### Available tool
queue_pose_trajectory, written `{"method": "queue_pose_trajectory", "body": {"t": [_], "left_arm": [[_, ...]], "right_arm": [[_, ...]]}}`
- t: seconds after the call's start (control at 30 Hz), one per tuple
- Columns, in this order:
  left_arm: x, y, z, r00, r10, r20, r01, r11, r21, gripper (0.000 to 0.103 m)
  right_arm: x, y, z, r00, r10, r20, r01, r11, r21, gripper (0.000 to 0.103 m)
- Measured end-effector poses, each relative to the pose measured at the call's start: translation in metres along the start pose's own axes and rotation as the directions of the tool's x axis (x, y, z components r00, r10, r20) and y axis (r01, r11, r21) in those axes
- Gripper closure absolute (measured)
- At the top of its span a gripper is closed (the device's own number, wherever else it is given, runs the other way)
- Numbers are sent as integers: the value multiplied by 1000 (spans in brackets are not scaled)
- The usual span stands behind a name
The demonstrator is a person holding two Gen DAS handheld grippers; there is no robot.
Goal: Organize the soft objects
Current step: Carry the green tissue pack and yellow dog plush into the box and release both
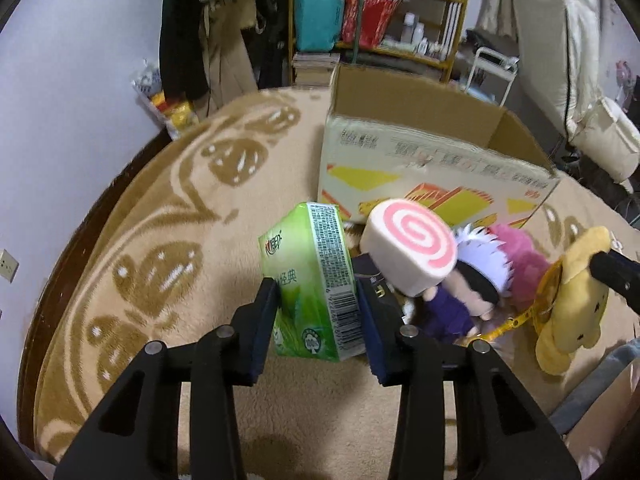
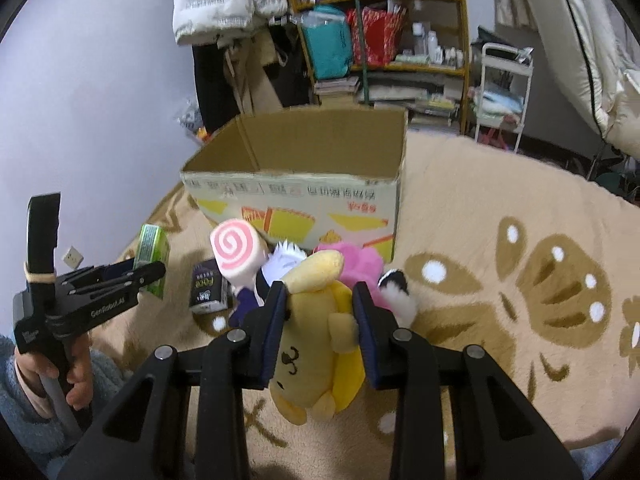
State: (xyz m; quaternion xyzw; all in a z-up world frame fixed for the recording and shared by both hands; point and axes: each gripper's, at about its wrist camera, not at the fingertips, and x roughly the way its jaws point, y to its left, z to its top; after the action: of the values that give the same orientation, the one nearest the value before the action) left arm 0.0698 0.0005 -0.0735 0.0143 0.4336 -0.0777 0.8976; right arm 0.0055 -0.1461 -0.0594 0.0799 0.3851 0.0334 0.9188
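Observation:
My left gripper (image 1: 316, 292) is shut on a green tissue pack (image 1: 312, 280), held above the beige blanket; it also shows in the right wrist view (image 2: 152, 256). My right gripper (image 2: 320, 292) is shut on a yellow dog plush (image 2: 316, 344), also seen at the right of the left wrist view (image 1: 572, 300). An open cardboard box (image 1: 424, 160) stands beyond, also in the right wrist view (image 2: 304, 200). In front of it lie a pink swirl roll plush (image 1: 408, 244), a white-haired doll (image 1: 480, 264) and a pink plush (image 1: 520, 260).
A dark tissue pack (image 2: 206, 286) lies on the blanket (image 2: 500, 280) near the plush pile. A shelf (image 2: 380, 32) with bags and bottles, hanging clothes (image 1: 208, 40) and a white cart (image 2: 504, 92) stand behind the box.

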Motion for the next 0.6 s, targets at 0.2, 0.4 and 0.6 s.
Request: {"method": "queue_pose_trajectory", "body": {"t": [0.2,0.4,0.6], "left_arm": [[-30,-10,0,991,-16,133,10,999,47,65],[-51,-17,0,976,-8,219,-10,997,80,65],[-68,-22,5,956,-17,293,-13,995,100,65]], "right_arm": [[-23,4,2,993,-14,120,16,1000,-15,68],[-38,10,9,974,-45,221,56,997,-44,68],[-44,10,24,961,-52,272,71,996,-58,68]]}}
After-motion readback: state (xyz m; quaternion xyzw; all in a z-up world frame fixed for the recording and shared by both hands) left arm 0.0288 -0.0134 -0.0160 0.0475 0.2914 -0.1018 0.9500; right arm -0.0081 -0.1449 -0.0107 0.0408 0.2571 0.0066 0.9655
